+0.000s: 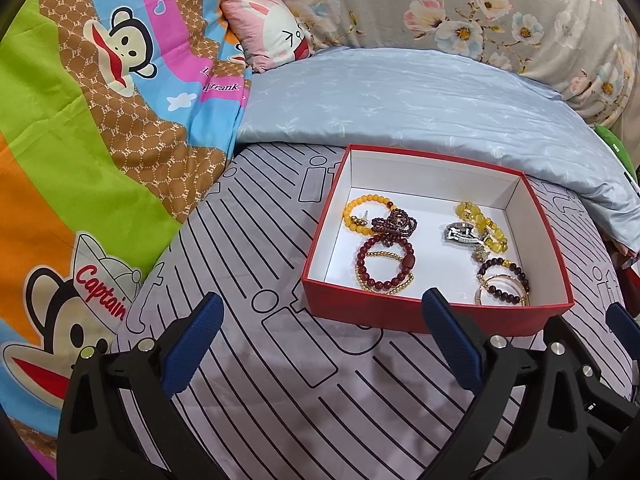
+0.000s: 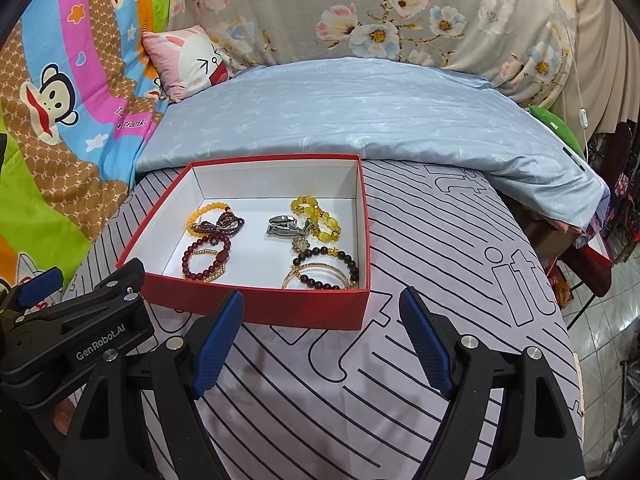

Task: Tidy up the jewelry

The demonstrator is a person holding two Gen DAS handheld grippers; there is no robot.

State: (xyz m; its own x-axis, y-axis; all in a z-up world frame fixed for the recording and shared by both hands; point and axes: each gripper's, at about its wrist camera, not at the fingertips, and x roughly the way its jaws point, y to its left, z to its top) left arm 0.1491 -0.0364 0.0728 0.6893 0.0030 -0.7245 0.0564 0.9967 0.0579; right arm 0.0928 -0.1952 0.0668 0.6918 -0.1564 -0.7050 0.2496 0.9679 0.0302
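Right wrist view: both tools (image 2: 322, 310) (image 1: 322, 312) gape empty before red box (image 2: 256, 304) rim.

Both wrist cameras look steeply down from near the bed's front onto the red box (image 1: 420, 316) (image 2: 280, 304), the left view from its left, the right from its right.

Evenly and brightly lit, sharp throughout, soft faint shadows on the bedsheet (image 2: 420, 240); strong fisheye bending and dark corners at edges.
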